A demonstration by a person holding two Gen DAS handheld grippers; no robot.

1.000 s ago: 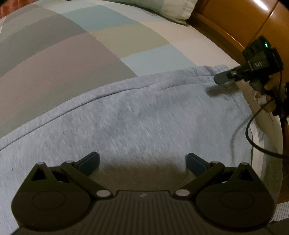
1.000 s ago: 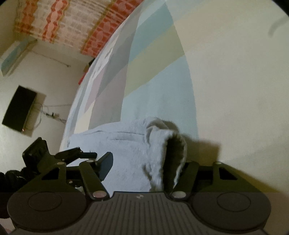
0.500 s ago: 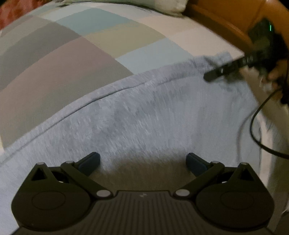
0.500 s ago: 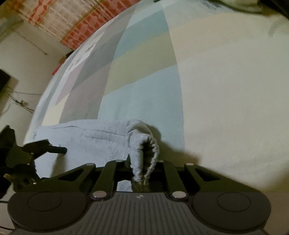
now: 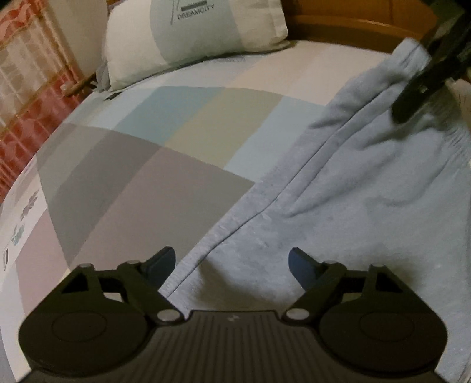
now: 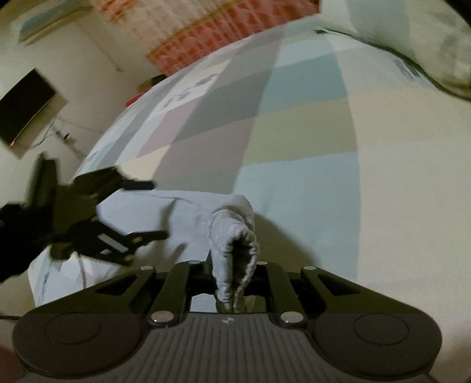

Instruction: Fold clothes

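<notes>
A light grey-blue garment (image 5: 347,188) lies spread on the patchwork bed cover. My left gripper (image 5: 232,265) is open and empty, low over the garment's near seam. My right gripper (image 6: 234,282) is shut on a bunched corner of the garment (image 6: 235,235), lifted a little off the bed. In the left wrist view the right gripper (image 5: 424,79) shows blurred at the top right, holding that raised corner. In the right wrist view the left gripper (image 6: 147,210) shows open at the left above the cloth.
The bed cover (image 5: 153,153) has grey, blue, green and cream squares. A pillow (image 5: 194,32) lies at the head by the wooden headboard (image 5: 353,26). A red patterned curtain (image 5: 17,88) hangs at the left. A dark screen (image 6: 23,109) hangs on the wall.
My right gripper has shut on the garment's corner and lifted it. My left gripper has moved left toward the garment's seam and stays open.
</notes>
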